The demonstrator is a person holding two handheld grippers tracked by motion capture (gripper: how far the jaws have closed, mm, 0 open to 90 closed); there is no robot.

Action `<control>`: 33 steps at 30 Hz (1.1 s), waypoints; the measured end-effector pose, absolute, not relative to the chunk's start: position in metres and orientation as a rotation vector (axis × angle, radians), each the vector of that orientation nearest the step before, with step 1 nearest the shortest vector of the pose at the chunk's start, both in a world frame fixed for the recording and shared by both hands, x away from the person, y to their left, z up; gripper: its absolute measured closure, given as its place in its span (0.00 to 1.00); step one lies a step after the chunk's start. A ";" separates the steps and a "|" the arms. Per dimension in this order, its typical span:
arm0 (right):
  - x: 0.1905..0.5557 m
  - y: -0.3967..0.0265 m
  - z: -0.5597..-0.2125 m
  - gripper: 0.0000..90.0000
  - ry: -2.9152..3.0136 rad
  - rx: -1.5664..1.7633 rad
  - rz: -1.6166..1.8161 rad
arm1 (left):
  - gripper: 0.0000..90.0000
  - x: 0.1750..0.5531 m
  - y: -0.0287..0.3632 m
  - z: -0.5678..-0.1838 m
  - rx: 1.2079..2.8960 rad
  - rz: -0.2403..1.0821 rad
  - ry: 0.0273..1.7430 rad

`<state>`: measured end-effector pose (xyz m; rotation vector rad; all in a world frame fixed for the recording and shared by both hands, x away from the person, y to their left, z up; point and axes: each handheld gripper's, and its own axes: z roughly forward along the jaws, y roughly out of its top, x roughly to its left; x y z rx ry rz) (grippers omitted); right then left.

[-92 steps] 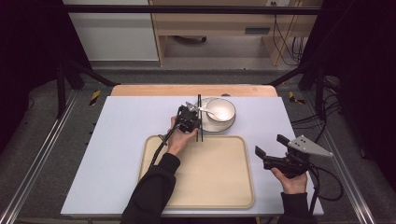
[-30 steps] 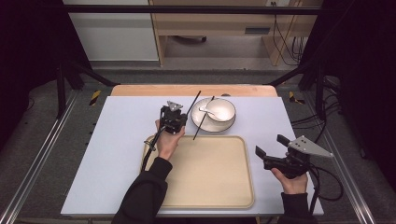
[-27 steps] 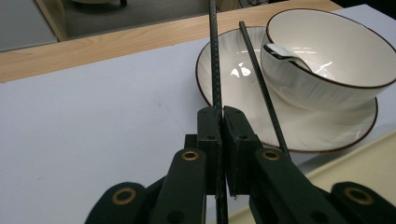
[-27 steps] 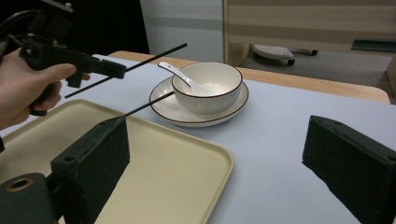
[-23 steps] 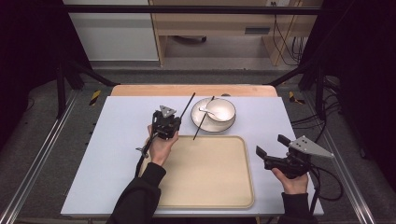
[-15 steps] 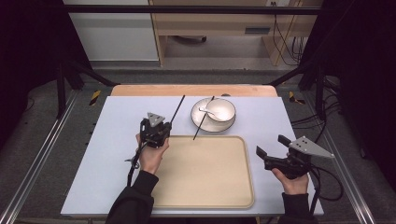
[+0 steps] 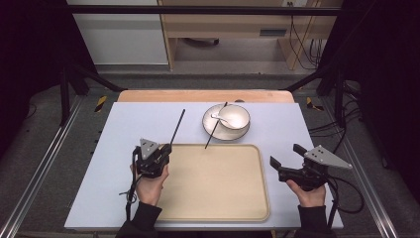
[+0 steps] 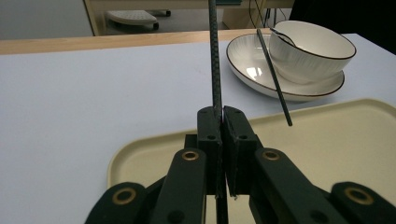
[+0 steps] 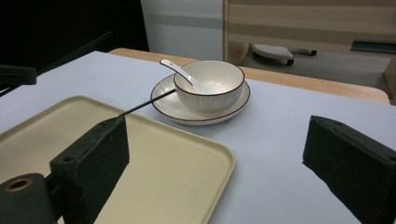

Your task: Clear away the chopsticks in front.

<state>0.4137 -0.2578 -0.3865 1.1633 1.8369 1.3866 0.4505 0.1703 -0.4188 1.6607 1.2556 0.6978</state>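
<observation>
Currently clamped between the closed jaws of the left gripper (image 7: 165, 149): one dark chopstick (image 7: 177, 127), pointing up and away over the white tabletop (image 7: 124, 129), tip well clear of the plate. In the left gripper view, chopstick (image 8: 215, 56) cut off at the top edge; lower end hidden behind the jaw blocks. Left gripper (image 8: 223, 122) held over the near-left corner of the beige tray (image 7: 218, 198), gripped by the left hand (image 7: 148, 187).

Second chopstick (image 7: 216, 126) leaning on the plate (image 7: 240, 135), upper end beside the bowl (image 7: 234, 115), lower tip over the tray's far rim; touching the tray or not, cannot tell. White spoon (image 7: 219, 117) resting in the bowl, handle over the rim. In the right gripper view, spoon (image 9: 180, 73) partly hidden inside the bowl (image 9: 209, 84).

Right gripper (image 7: 283, 162) just off the tray's right edge, jaws wide apart, nothing between them, held by the right hand (image 7: 309, 191). From its own view, right gripper (image 9: 219, 154) framing the tray corner (image 9: 205, 154) and bare tabletop.

Tray interior bare. Open tabletop to the left of the plate and along the right side. Wooden strip (image 7: 203, 95) along the table's far edge; beyond it grey floor, a cabinet (image 7: 233, 25), cables (image 7: 302, 39). Dark surroundings on both sides, detail not discernible.
</observation>
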 end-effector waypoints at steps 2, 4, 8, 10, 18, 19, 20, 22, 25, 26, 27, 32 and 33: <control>0.413 -0.257 -0.387 0.08 1.835 1.165 1.387 | 0.95 0.446 0.172 -0.421 1.643 0.696 1.265; 0.413 -0.257 -0.387 0.08 1.837 1.159 1.386 | 0.95 0.435 0.175 -0.427 1.622 0.694 1.286; 0.413 -0.256 -0.387 0.08 1.838 1.159 1.386 | 0.95 0.425 0.177 -0.434 1.620 0.694 1.298; 0.413 -0.256 -0.387 0.08 1.839 1.160 1.383 | 0.95 0.413 0.181 -0.440 1.607 0.710 1.317; 0.414 -0.254 -0.389 0.08 1.850 1.153 1.376 | 0.95 0.390 0.187 -0.452 1.583 0.712 1.373; 0.414 -0.253 -0.389 0.08 1.853 1.152 1.374 | 0.95 0.388 0.187 -0.454 1.579 0.715 1.382; 0.413 -0.253 -0.389 0.08 1.856 1.155 1.373 | 0.95 0.386 0.188 -0.456 1.575 0.716 1.396; 0.413 -0.253 -0.389 0.08 1.855 1.156 1.373 | 0.95 0.385 0.188 -0.458 1.575 0.706 1.404; 0.414 -0.252 -0.389 0.08 1.856 1.158 1.374 | 0.95 0.383 0.189 -0.465 1.589 0.725 1.435; 0.414 -0.252 -0.389 0.08 1.856 1.159 1.374 | 0.95 0.383 0.189 -0.467 1.599 0.726 1.440; 0.414 -0.252 -0.389 0.08 1.856 1.159 1.374 | 0.95 0.383 0.189 -0.467 1.599 0.726 1.440; 0.414 -0.252 -0.390 0.08 1.861 1.156 1.369 | 0.95 0.384 0.187 -0.474 1.634 0.724 1.480; 0.414 -0.252 -0.390 0.08 1.863 1.155 1.370 | 0.95 0.384 0.187 -0.476 1.636 0.722 1.487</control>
